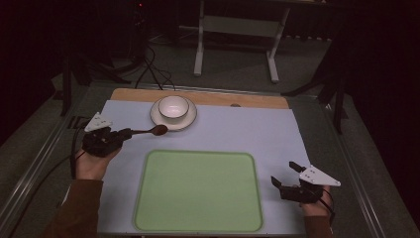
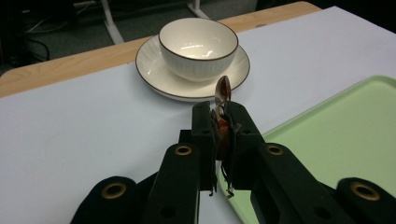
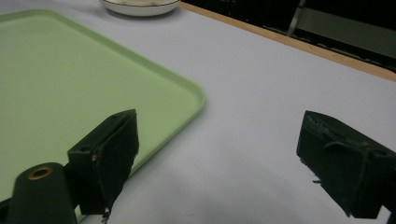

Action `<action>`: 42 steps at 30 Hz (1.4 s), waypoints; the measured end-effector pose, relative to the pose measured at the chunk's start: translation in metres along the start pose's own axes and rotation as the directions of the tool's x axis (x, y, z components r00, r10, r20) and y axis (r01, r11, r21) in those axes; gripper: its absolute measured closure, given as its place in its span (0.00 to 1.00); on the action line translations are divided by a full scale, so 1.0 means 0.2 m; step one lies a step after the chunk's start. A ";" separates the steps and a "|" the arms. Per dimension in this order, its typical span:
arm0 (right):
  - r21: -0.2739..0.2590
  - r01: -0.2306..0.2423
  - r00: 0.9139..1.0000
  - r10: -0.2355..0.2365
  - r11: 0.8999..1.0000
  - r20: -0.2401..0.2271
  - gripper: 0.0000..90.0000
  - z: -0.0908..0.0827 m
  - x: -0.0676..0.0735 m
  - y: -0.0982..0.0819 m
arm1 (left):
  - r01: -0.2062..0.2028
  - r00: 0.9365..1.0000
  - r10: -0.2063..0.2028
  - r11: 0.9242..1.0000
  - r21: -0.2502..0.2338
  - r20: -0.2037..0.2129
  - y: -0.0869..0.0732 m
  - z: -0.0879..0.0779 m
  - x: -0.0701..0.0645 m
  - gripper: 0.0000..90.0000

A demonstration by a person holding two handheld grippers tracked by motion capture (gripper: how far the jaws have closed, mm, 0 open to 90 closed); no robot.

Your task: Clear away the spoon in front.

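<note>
A dark wooden spoon (image 1: pixel 157 130) hangs above the white mat, its head just short of the saucer's rim. My left gripper (image 1: pixel 128 133) is shut on its handle at the left of the table. In the left gripper view the jaws (image 2: pixel 219 111) pinch the handle and the spoon's head (image 2: pixel 222 90) points at a white bowl (image 2: pixel 198 44) standing on a white saucer (image 2: pixel 149 70). A pale green tray (image 1: pixel 198 191) lies in the middle front. My right gripper (image 1: pixel 283 172) rests open to the right of the tray, and nothing lies between its jaws (image 3: pixel 219 130).
A white mat (image 1: pixel 257 134) covers most of the wooden tabletop (image 1: pixel 213 98). The bowl (image 1: pixel 173 106) and saucer (image 1: pixel 184 122) sit at the mat's far edge. Behind the table stand a white frame (image 1: pixel 200 49) and cables (image 1: pixel 153 69) on the floor.
</note>
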State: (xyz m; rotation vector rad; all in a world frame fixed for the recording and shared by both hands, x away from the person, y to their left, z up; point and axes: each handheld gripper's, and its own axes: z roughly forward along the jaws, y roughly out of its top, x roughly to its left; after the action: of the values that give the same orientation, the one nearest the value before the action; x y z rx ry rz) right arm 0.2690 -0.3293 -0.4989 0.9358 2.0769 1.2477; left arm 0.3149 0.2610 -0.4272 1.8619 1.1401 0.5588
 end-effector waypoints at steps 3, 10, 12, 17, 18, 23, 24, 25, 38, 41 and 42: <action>0.000 -0.001 1.000 0.001 1.000 0.000 0.14 0.00 0.00 0.00 | 0.002 1.000 -0.002 1.000 0.006 0.002 -0.02 0.00 0.00 0.93; 0.000 -0.002 1.000 0.002 1.000 0.000 0.14 0.00 0.00 0.00 | 0.004 1.000 -0.005 1.000 0.020 0.006 -0.05 -0.02 -0.01 0.93; 0.000 -0.002 1.000 0.002 1.000 0.000 0.14 0.00 0.00 0.00 | 0.005 1.000 -0.005 1.000 0.022 0.006 -0.06 -0.02 -0.01 0.93; -0.001 -0.003 1.000 0.003 1.000 0.001 0.14 0.00 0.00 0.00 | 0.009 1.000 -0.009 1.000 0.018 0.005 -0.08 -0.03 -0.02 0.93; -0.001 -0.003 1.000 0.003 1.000 0.001 0.14 0.00 0.00 0.00 | 0.009 1.000 -0.009 1.000 0.016 0.003 -0.09 -0.04 -0.02 0.93; 0.000 -0.003 1.000 0.003 1.000 0.001 0.14 0.00 0.00 0.00 | 0.014 1.000 -0.014 1.000 0.010 0.008 -0.12 -0.06 -0.03 0.93; 0.000 -0.003 1.000 0.003 1.000 0.002 0.14 0.00 0.00 0.00 | 0.015 1.000 -0.016 1.000 0.012 0.008 -0.12 -0.06 -0.03 0.93; 0.000 -0.002 1.000 0.002 1.000 0.002 0.14 0.00 0.00 0.00 | 0.017 1.000 -0.017 1.000 0.011 0.009 -0.13 -0.07 -0.03 0.93; 0.001 -0.003 1.000 0.003 1.000 0.002 0.14 0.00 0.00 0.00 | 0.046 0.999 -0.046 0.999 0.017 0.019 -0.24 -0.13 -0.05 0.93; 0.000 -0.003 1.000 0.003 1.000 0.002 0.14 0.00 0.00 0.00 | 0.047 0.999 -0.047 0.999 0.021 0.026 -0.26 -0.14 -0.06 0.93; 0.000 -0.003 1.000 0.003 1.000 0.002 0.14 0.00 0.00 0.00 | 0.047 0.998 -0.048 0.999 0.024 0.027 -0.26 -0.14 -0.07 0.93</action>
State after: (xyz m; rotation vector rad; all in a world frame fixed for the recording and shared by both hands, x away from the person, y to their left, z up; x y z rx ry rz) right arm 0.2689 -0.3299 -0.4988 0.9400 2.0750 1.2479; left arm 0.2620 0.2727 -0.4563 1.8515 1.1739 0.4933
